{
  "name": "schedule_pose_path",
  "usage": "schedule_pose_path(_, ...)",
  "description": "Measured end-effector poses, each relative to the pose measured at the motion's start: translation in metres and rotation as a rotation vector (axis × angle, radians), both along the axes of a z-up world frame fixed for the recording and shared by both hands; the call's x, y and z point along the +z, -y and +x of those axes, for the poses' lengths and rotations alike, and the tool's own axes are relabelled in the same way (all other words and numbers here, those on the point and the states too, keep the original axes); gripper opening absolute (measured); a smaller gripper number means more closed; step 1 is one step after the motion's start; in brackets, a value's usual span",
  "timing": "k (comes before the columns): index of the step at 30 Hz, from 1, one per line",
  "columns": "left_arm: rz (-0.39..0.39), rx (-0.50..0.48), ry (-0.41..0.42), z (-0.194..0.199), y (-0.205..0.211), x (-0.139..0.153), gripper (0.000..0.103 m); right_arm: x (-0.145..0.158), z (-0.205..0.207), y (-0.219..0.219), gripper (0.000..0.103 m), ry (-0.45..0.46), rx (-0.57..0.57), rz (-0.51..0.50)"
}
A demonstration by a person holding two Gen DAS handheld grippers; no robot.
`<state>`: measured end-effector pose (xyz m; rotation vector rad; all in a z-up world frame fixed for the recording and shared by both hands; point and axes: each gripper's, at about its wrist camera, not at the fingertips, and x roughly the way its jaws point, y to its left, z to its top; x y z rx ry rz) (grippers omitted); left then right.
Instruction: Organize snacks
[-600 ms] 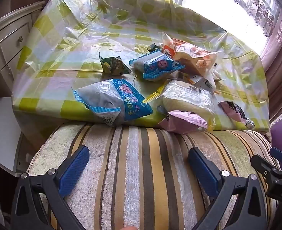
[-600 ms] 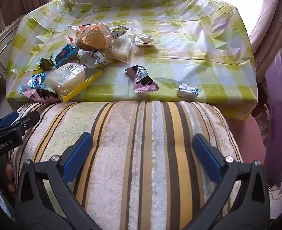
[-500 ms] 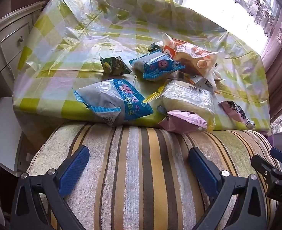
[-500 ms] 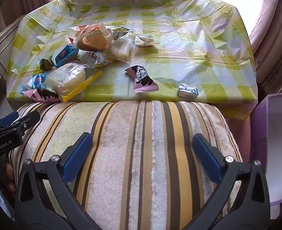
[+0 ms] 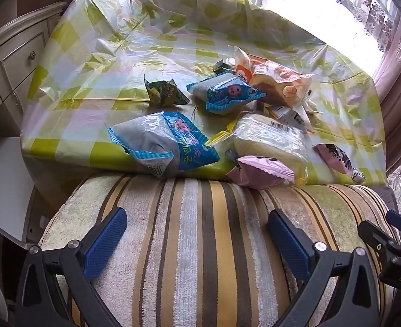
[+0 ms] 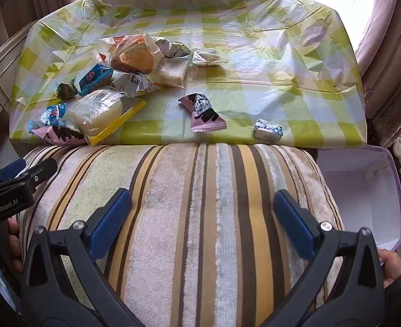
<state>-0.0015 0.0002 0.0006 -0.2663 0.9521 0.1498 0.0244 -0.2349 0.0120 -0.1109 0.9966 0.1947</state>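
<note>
Both grippers hang over the striped cushion [image 6: 200,218], angled down toward the table, and neither has anything in it: the left gripper [image 5: 197,234] has its blue pads spread wide with only cushion fabric between them, and the right gripper [image 6: 203,215] is just as wide and just as empty. Ahead, the table under its yellow-green checked plastic cloth [image 5: 96,62] carries the snacks in a loose heap. Nearest the edge on the left lies a blue-and-white packet [image 5: 162,143], and just beside it a clear-wrapped pale cake [image 5: 268,139] with a yellow strip along one side. A pink wrapper [image 5: 260,171] pokes out at the table's near edge, touching the cake pack. Behind them sits a second, smaller blue packet [image 5: 225,92], a crumpled green wrapper [image 5: 165,92] off to its left, and an orange-labelled bun in clear film [image 5: 279,81] at the back of the pile. Over on the right wrist view, a pink-and-black packet [image 6: 203,111] lies on its own in the open middle, and a small white-and-blue wrapped sweet [image 6: 267,130] sits apart near the front edge. At the far right, below the table's corner, an open lilac box with a white inside [image 6: 364,190] stands beside the cushion, with a hand [image 6: 391,267] at its near rim.
</note>
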Motion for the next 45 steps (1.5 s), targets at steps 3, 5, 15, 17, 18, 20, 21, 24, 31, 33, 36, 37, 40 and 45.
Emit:
schedule_pose_path(3, -0.002, 0.001, 0.002, 0.0, -0.001, 0.0, 0.103, 0.0, 0.0, 0.001, 0.103, 0.0, 0.0, 0.002)
schedule_pose_path(5, 0.001, 0.001, 0.001, 0.0, -0.001, 0.0, 0.103, 0.0, 0.0, 0.002, 0.103, -0.001, 0.0, 0.002)
schedule_pose_path(15, 0.008, 0.002, -0.001, 0.0, 0.001, 0.0, 0.103, 0.0, 0.0, 0.001, 0.103, 0.002, 0.0, 0.003)
schedule_pose_path(17, 0.008, 0.002, -0.001, 0.0, 0.001, 0.0, 0.103, -0.001, -0.001, 0.001, 0.103, 0.006, -0.002, 0.004)
schedule_pose_path(18, 0.01, 0.002, -0.001, 0.0, 0.001, 0.0, 0.103, -0.001, -0.002, 0.001, 0.103, 0.013, -0.004, 0.006)
schedule_pose_path(20, 0.017, 0.002, -0.002, 0.001, 0.002, 0.0, 0.103, -0.001, -0.004, 0.002, 0.103, 0.031, -0.006, 0.011)
schedule_pose_path(21, 0.02, 0.001, -0.002, 0.0, 0.002, 0.0, 0.103, -0.001, -0.005, 0.002, 0.103, 0.036, -0.006, 0.013)
schedule_pose_path(24, 0.02, 0.0, -0.003, 0.0, 0.001, 0.0, 0.103, -0.002, -0.005, 0.001, 0.103, 0.045, -0.007, 0.015)
schedule_pose_path(31, 0.025, -0.001, -0.007, 0.001, 0.0, 0.0, 0.103, -0.003, -0.004, -0.001, 0.103, 0.053, -0.007, 0.005)
schedule_pose_path(33, 0.025, -0.002, -0.008, 0.001, 0.0, 0.0, 0.103, -0.003, -0.003, -0.001, 0.103, 0.054, -0.006, 0.005)
schedule_pose_path(36, 0.026, -0.001, -0.008, 0.001, 0.001, 0.0, 0.103, -0.003, 0.006, 0.0, 0.103, 0.018, 0.005, 0.02)
schedule_pose_path(37, 0.026, -0.001, -0.008, 0.001, 0.001, 0.0, 0.103, -0.003, 0.01, 0.001, 0.103, -0.001, 0.006, 0.033)
schedule_pose_path(40, 0.026, -0.001, -0.007, 0.001, 0.001, 0.0, 0.103, -0.004, 0.017, 0.0, 0.103, -0.026, 0.023, 0.04)
schedule_pose_path(45, 0.027, 0.0, -0.008, 0.001, 0.001, 0.0, 0.103, -0.005, 0.022, 0.001, 0.103, -0.031, 0.12, 0.042)
